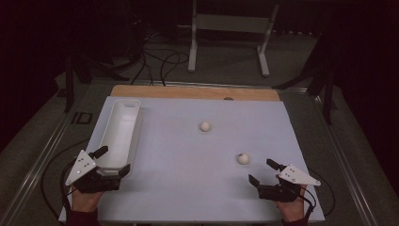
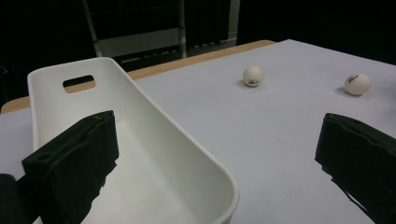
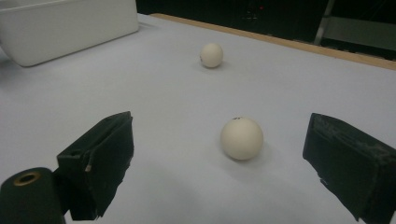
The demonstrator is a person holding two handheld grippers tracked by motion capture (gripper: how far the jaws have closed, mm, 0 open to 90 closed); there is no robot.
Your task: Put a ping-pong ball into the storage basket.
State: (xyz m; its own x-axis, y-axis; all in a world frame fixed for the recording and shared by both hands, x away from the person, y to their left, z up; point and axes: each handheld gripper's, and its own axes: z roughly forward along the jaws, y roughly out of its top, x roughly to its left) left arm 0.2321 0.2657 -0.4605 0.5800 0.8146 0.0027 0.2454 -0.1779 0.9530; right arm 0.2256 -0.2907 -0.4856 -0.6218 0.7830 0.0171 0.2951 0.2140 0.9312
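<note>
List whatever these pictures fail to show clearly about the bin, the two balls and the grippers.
- White bin: in the left gripper view, its near end is cut off by the bottom edge, and the left gripper jaw covers part of its floor.
- Far ball: its dark print is too small to read in the high view.
- Near ball: its print sits at the top, barely visible.
- Right gripper: dim and dark in the high view.

Dim overall, the surroundings sunk in near-black; the pale counter (image 1: 188, 155) takes soft overhead light, shadows faint; the gripper views look slightly grainy and soft.
</note>
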